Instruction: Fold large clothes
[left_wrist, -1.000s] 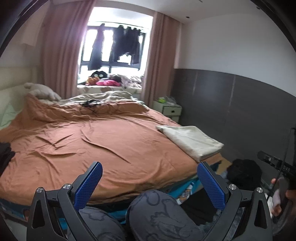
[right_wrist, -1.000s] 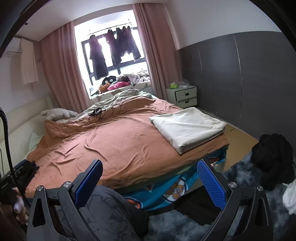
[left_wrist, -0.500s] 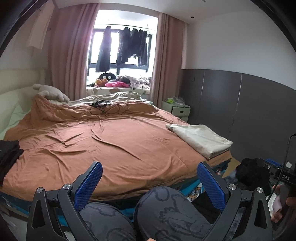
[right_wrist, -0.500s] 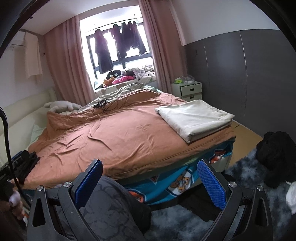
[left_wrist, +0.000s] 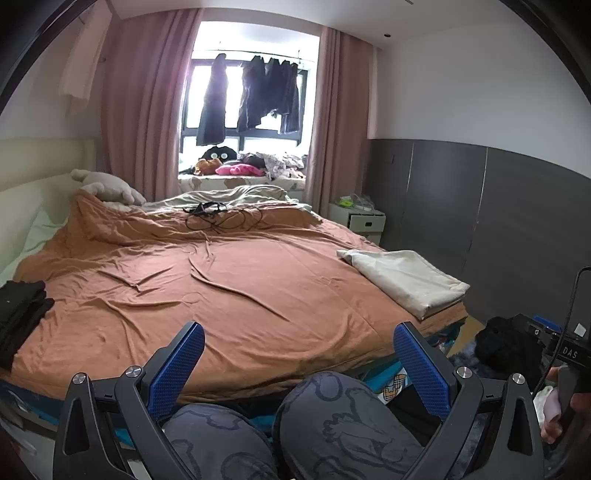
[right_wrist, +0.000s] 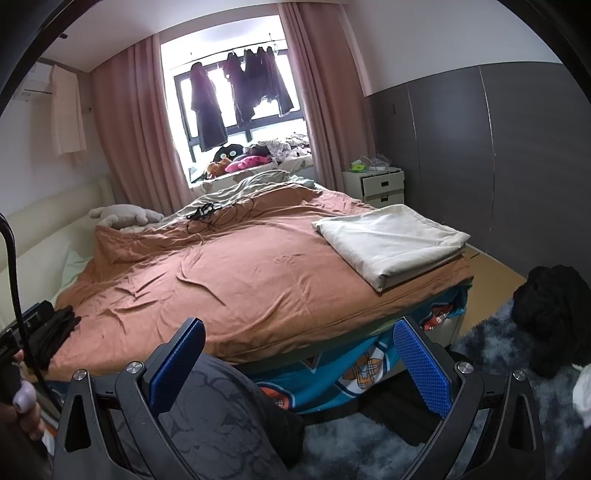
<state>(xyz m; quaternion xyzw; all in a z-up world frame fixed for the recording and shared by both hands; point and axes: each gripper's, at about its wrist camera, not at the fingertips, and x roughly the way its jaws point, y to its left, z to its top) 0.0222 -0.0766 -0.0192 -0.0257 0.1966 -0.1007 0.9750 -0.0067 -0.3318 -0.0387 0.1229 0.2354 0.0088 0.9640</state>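
A folded cream cloth lies at the right near corner of the bed. Dark folded clothes sit at the bed's left edge. A black bundle of clothing lies on the floor to the right. My left gripper is open, held low over the person's knees in front of the bed. My right gripper is also open and holds nothing, short of the bed's near edge.
The orange duvet covers the bed, with black cables near the far end. A white nightstand stands by the grey wall. A grey shaggy rug covers the floor. Clothes hang in the window.
Both cameras have tilted upward and drawn back a little, so the window and ceiling show more. Both grippers stay open and empty.
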